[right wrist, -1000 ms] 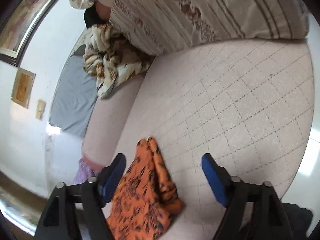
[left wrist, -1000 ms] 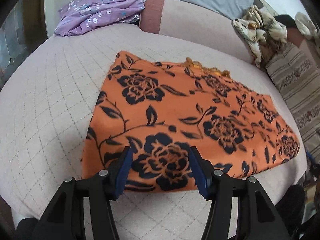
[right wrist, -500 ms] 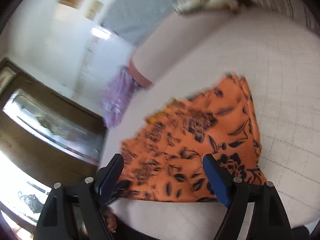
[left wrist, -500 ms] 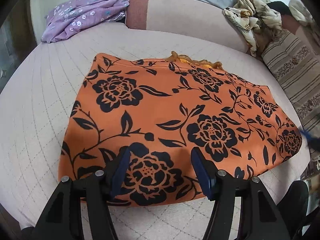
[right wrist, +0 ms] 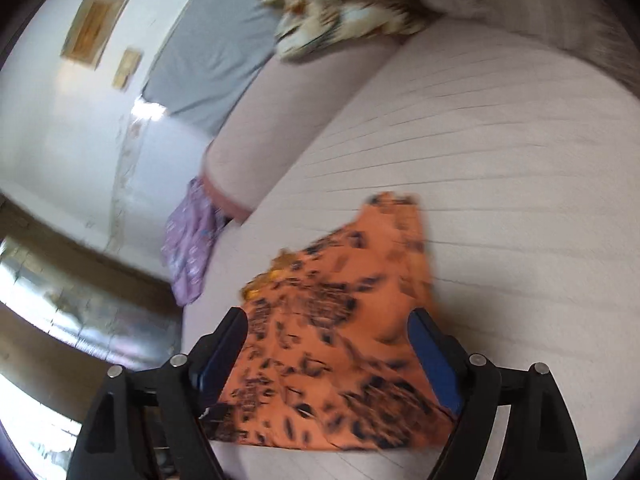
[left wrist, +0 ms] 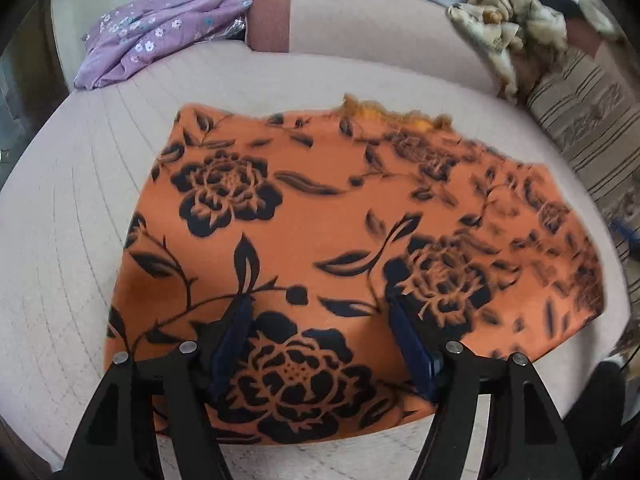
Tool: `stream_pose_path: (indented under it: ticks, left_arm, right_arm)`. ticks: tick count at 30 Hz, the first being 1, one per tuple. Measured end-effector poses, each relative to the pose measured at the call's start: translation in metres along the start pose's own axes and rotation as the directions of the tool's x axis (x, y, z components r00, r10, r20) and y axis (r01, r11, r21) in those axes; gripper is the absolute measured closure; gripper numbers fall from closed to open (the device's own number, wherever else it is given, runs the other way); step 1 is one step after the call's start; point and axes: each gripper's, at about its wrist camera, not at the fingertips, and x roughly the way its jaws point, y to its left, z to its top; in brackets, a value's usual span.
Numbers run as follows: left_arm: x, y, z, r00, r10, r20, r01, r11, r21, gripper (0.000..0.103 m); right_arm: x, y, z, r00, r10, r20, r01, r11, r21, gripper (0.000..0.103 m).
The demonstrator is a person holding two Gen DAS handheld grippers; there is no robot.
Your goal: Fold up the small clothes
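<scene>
An orange garment with black flowers [left wrist: 340, 232] lies flat on the pale quilted sofa seat [left wrist: 60, 240]. My left gripper [left wrist: 320, 320] is open, its blue-padded fingers hovering over the garment's near edge. In the right wrist view the same orange garment [right wrist: 340, 340] appears blurred, and my right gripper [right wrist: 324, 340] is open over its side edge. Neither gripper holds anything.
A purple flowered garment [left wrist: 160, 32] lies at the back left of the sofa. A crumpled cream patterned cloth [left wrist: 508, 40] and a striped cushion [left wrist: 592, 128] sit at the back right. The sofa backrest [left wrist: 380, 36] runs behind the garment.
My left gripper has moved forward over the garment's near edge. My right gripper has swung from the bare seat round to the garment's side; its view is blurred by motion.
</scene>
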Motion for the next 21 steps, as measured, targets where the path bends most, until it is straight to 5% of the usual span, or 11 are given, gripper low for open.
stream_pose_path:
  ticks: [1,4,7,12,14,18,21]
  left_arm:
    - [-0.002,-0.001,-0.001,1.000,0.002,0.017,-0.003,1.000,0.011,0.031]
    - [-0.001,0.001,0.000,1.000,-0.007,0.009,0.007,1.000,0.007,0.030]
    - [0.001,0.002,0.000,1.000,-0.005,0.015,0.004,1.000,0.008,0.027]
    - [0.002,0.001,-0.001,1.000,-0.003,0.020,0.002,1.000,0.020,0.025]
    - [0.001,0.003,0.001,1.000,-0.012,0.016,0.012,1.000,0.015,0.025]
    - [-0.004,0.014,0.006,1.000,-0.017,0.025,0.017,0.999,-0.030,0.025]
    - [-0.008,0.023,0.009,0.999,-0.021,0.027,0.023,0.998,-0.058,0.025]
  right_arm:
    - [0.006,0.005,0.006,1.000,-0.004,-0.009,0.004,1.000,-0.031,0.018]
    - [0.034,0.018,0.030,0.980,-0.195,0.027,0.197,0.966,-0.165,0.018]
    - [0.067,0.008,0.047,0.966,-0.255,-0.044,0.242,0.951,-0.192,0.023]
    - [0.106,-0.008,0.052,0.929,-0.350,-0.121,0.316,0.920,-0.231,0.062]
    - [0.113,-0.003,0.047,0.922,-0.369,-0.123,0.323,0.903,-0.283,0.095]
    - [0.111,0.016,0.046,0.869,-0.494,-0.021,0.446,0.803,-0.395,0.097]
    - [0.122,-0.001,0.049,0.838,-0.545,-0.030,0.489,0.775,-0.399,0.097]
